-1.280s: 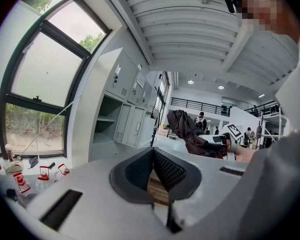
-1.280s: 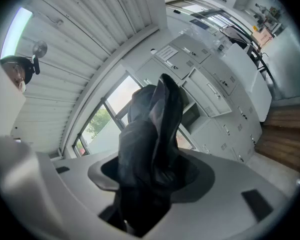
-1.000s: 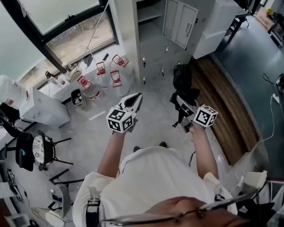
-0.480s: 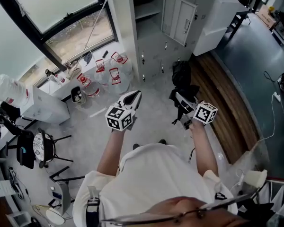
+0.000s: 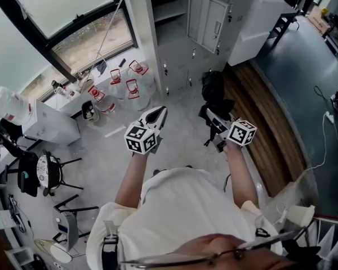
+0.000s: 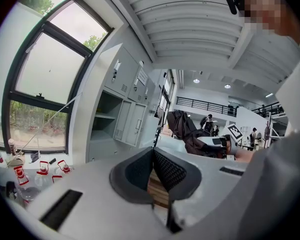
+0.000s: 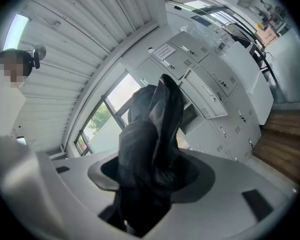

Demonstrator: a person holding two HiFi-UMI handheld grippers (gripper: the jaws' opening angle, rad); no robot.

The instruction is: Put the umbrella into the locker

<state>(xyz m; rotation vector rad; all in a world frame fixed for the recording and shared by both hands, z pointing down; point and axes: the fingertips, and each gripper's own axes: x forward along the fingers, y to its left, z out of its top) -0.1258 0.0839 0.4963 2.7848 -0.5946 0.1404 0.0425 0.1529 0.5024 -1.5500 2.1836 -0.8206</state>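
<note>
A folded black umbrella (image 5: 214, 93) hangs bunched in my right gripper (image 5: 216, 124), whose jaws are shut on its dark fabric (image 7: 151, 134). The umbrella fills the middle of the right gripper view. Ahead stands a grey locker bank (image 5: 180, 49) with one open compartment (image 5: 170, 17), its door (image 5: 209, 18) swung out to the right. The same opening (image 6: 106, 122) shows in the left gripper view, left of the jaws. My left gripper (image 5: 155, 117) is shut, pads together with nothing between them (image 6: 152, 153), held level beside the right one. Both grippers are well short of the lockers.
Clear water bottles with red handles (image 5: 124, 83) stand on the floor by the window at the left. A white cabinet (image 5: 258, 21) flanks the lockers on the right, and a wooden platform (image 5: 270, 128) runs along the right. Chairs (image 5: 42, 173) stand at lower left.
Both grippers have shifted slightly to the left in the head view, along with the person. The umbrella stays in the right gripper and the left stays shut.
</note>
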